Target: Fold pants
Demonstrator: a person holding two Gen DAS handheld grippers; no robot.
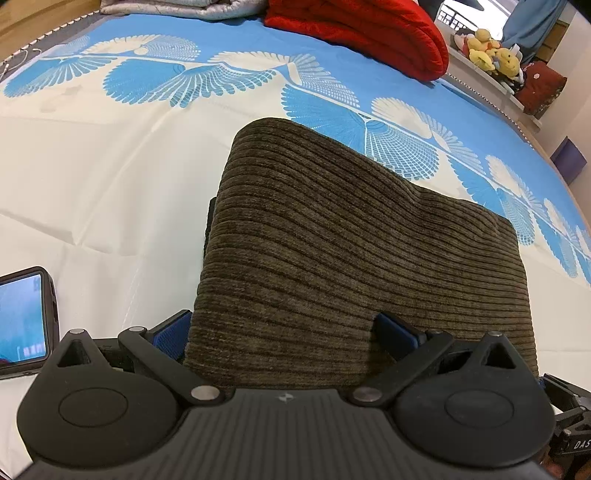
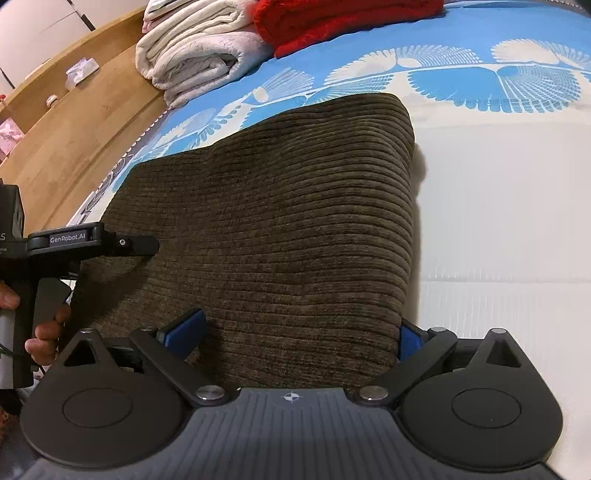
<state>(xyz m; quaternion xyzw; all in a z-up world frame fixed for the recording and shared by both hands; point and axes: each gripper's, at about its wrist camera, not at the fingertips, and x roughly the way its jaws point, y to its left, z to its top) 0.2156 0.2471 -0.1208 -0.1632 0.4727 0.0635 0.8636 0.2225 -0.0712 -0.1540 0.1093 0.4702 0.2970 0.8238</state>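
Observation:
The brown corduroy pants lie folded into a thick rectangle on the blue-and-white bedsheet. My left gripper is open at their near left corner: one blue pad stands just outside the left edge, the other rests on top of the cloth. In the right wrist view the same pants fill the middle. My right gripper is open wide over their near right corner, with one pad on the fabric and one past the right edge. Neither gripper pinches the cloth.
A red blanket and folded pale blankets lie at the far end of the bed. A phone rests on the sheet left of the pants. A hand holds the left tool's black body. Wooden boards run along the bed.

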